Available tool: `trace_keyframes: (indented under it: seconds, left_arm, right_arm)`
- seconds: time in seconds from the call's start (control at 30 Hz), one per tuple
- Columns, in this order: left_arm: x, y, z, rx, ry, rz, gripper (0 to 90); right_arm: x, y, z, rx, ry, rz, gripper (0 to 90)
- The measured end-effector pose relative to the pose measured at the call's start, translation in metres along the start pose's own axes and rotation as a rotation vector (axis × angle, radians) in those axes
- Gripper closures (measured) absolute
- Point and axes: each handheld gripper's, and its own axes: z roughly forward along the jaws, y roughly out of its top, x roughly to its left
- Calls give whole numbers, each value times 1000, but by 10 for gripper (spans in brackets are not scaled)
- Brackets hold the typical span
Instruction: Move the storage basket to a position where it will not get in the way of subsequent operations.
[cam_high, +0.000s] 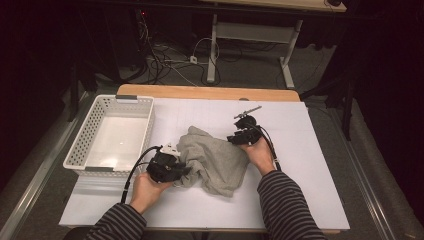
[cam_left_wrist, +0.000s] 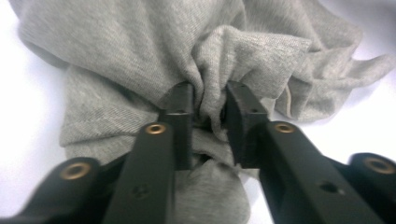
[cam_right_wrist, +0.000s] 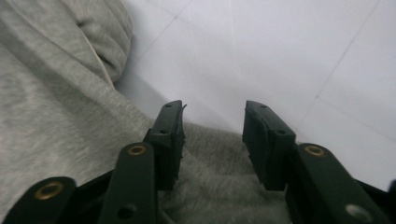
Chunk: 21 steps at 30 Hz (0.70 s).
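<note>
A crumpled grey cloth (cam_high: 215, 160) lies in the middle of the white table top (cam_high: 310, 165). My left gripper (cam_high: 182, 170) is at the cloth's near left edge. In the left gripper view the left gripper (cam_left_wrist: 210, 100) is shut on a bunched fold of the grey cloth (cam_left_wrist: 140, 46), which puckers around the pads. My right gripper (cam_high: 240, 135) is at the cloth's far right edge. In the right gripper view the right gripper (cam_right_wrist: 212, 116) stands open with nothing between its jaws; the cloth (cam_right_wrist: 46, 116) lies under and to the left of them.
A white slatted basket (cam_high: 80, 145) stands empty at the left of the table, close to my left hand. Bare white table top stretches right of the cloth. The table's wooden far edge (cam_high: 210, 92) borders a floor with cables.
</note>
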Motion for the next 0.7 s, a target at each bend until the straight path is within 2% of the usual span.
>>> trace_keyframes:
  seconds: [0.17, 0.3, 0.33, 0.37, 0.4, 0.5, 0.57, 0.7]
  left_arm:
    - [-1, -1, -5, -19, -1, -9, 574]
    - [-2, -1, -1, 0, 0, 3, 503]
    - [-2, -1, 0, 1, 2, 4, 500]
    - [-3, -1, 1, 2, 3, 4, 489]
    - [-3, -1, 1, 2, 3, 5, 489]
    - [-4, -1, 2, 5, 8, 9, 486]
    - [-5, -1, 2, 3, 11, 12, 485]
    - [-7, -1, 3, 8, 21, 29, 482]
  right_arm:
    - [1, -3, 10, 57, 26, 8, 490]
    - [4, -5, 14, 82, 23, -11, 487]
    - [6, -5, 14, 83, 23, -20, 522]
    - [10, -5, 13, 92, 37, -31, 635]
    - [10, -5, 13, 92, 37, -31, 635]
    - [17, -6, 11, 118, 62, -69, 837]
    - [21, -7, 10, 122, 50, -104, 876]
    - [18, -12, 3, 90, 48, -88, 884]
